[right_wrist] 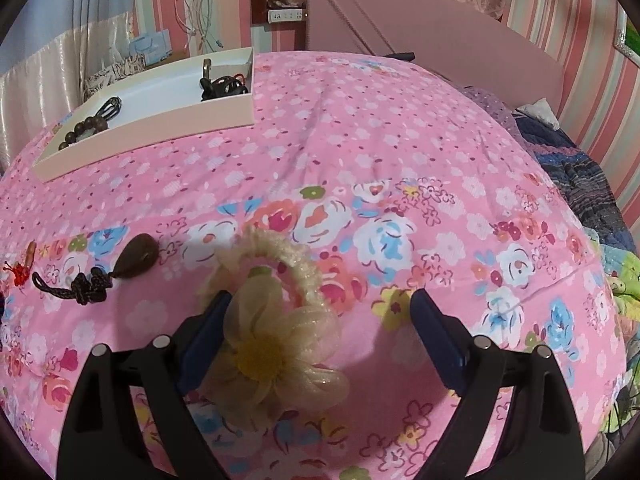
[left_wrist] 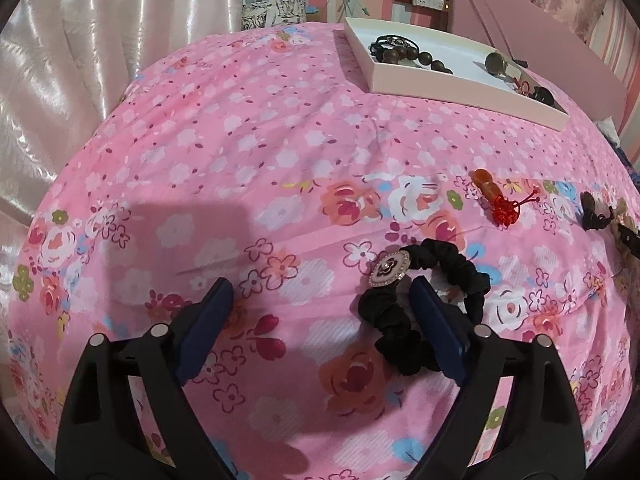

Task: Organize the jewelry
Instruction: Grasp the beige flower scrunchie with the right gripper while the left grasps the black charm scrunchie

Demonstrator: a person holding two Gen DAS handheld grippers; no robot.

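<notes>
The shallow white rectangular tray at 1 o'clock on the pink floral bedspread holds a brown wooden bead bracelet, black hair ties and a round brass-coloured piece. The black fabric scrunchie with a flower button lies flat; the left gripper stands wide, 1 finger inside its loop. The right gripper, also wide, straddles the cream flower scrunchie, its left finger touching the petals.
</notes>
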